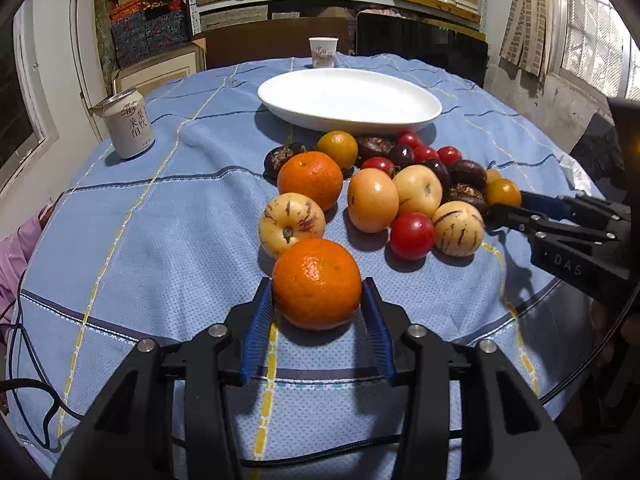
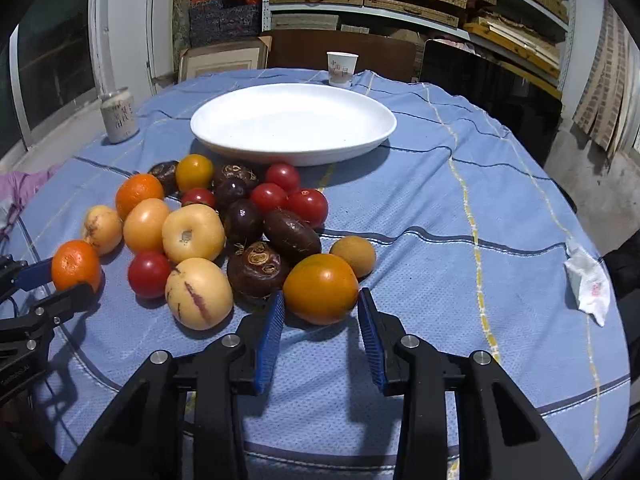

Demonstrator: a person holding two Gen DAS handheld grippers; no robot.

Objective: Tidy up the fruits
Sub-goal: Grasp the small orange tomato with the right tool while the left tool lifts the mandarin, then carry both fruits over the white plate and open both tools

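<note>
In the left wrist view my left gripper [image 1: 317, 282] is shut on an orange [image 1: 316, 284] that rests on the blue cloth, a blue pad against each side. My right gripper [image 2: 322, 294] is shut on an orange-yellow tomato [image 2: 322, 288] at the pile's near right edge. From the left wrist view the same gripper [image 1: 507, 205] and tomato [image 1: 503, 191] appear far right. The pile [image 2: 224, 224] holds a second orange, pale striped fruits, red tomatoes and dark brown fruits. An empty white oval plate [image 1: 348, 96] [image 2: 292, 120] lies behind it.
A drink can [image 1: 128, 124] stands at the table's left and a paper cup [image 1: 323, 52] at the far edge. A crumpled tissue [image 2: 588, 284] lies at the right rim. A dark cable [image 1: 32, 400] hangs at the near left. Chairs and shelves stand behind the table.
</note>
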